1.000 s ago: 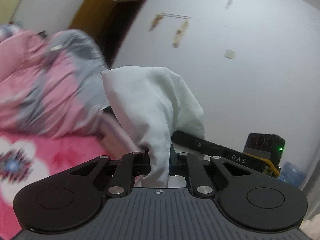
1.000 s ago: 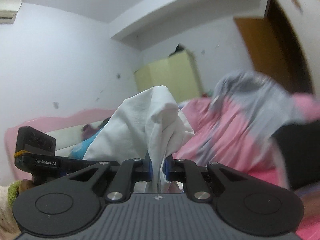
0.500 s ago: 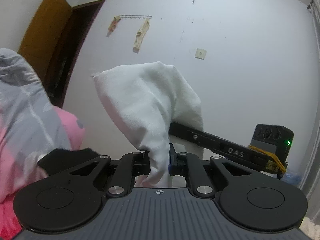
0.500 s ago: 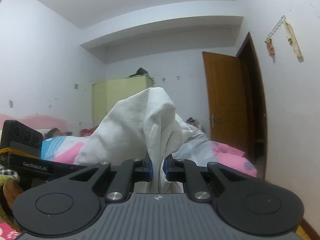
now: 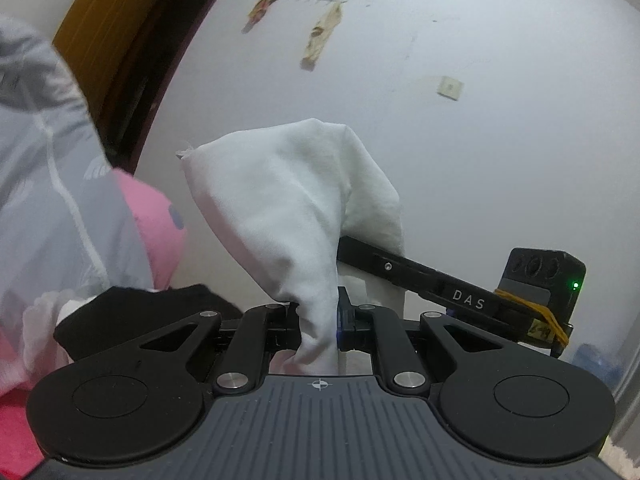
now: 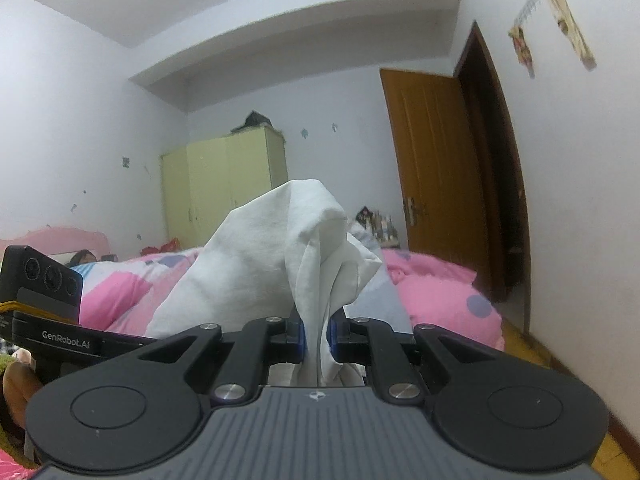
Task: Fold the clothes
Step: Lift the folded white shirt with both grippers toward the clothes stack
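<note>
Bedroom with pale walls, a brown door (image 6: 432,160), a yellow-green wardrobe (image 6: 224,188) and a bed under a pink quilt (image 6: 436,284). Left gripper (image 5: 319,320) is clamped tight on a bunch of white cloth (image 5: 288,208), which stands up above the jaws in front of the wall — grey and pink clothing (image 5: 48,184) sits at the left. Right gripper (image 6: 316,338) is also pinched closed on the white cloth (image 6: 272,256), held up over the bed — the other gripper's body shows at the left edge.

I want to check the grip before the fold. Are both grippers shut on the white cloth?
Yes. The left gripper and the right gripper each pinch a bunched part of the white cloth between the fingers.
</note>
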`<state>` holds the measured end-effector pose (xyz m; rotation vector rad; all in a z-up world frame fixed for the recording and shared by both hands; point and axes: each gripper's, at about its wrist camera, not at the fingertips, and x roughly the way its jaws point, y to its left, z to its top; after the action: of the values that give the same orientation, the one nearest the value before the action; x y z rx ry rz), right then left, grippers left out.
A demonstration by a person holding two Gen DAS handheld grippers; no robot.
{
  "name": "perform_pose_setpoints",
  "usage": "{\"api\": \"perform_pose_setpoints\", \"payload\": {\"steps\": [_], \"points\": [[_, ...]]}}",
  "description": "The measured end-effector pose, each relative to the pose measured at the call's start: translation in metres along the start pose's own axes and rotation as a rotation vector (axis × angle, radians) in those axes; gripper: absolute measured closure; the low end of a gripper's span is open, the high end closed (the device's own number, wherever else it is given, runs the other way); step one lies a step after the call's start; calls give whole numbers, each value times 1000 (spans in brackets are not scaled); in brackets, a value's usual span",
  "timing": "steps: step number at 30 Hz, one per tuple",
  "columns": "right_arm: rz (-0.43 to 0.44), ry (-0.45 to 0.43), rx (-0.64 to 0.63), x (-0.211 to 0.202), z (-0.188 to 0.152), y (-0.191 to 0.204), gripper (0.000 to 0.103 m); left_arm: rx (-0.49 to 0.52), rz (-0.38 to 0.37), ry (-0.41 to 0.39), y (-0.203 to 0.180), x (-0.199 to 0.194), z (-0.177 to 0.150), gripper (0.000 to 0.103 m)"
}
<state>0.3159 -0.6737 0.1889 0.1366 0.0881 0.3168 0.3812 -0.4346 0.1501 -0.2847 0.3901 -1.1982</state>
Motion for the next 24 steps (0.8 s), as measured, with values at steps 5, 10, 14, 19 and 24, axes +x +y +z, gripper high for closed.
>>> {"api": "perform_pose_setpoints", "payload": {"steps": [5,10,14,19,24], "points": [[-5,84,-3,42,-17,-15,92,-34,43,7,35,18,-2,92],[-89,247,-23,96,-45,-33,86,-64,175,87,78,42,-11,70],[-170,358,-11,129,-63,-46,60,-216,236,147,114,47,-21,44],[-183,284,33,96,-55,-45,37,-322,190,47,127,21,-18,4],[-192,193,39,52,-47,-36,49,-242,241,-36,113,5,-9,2]]}}
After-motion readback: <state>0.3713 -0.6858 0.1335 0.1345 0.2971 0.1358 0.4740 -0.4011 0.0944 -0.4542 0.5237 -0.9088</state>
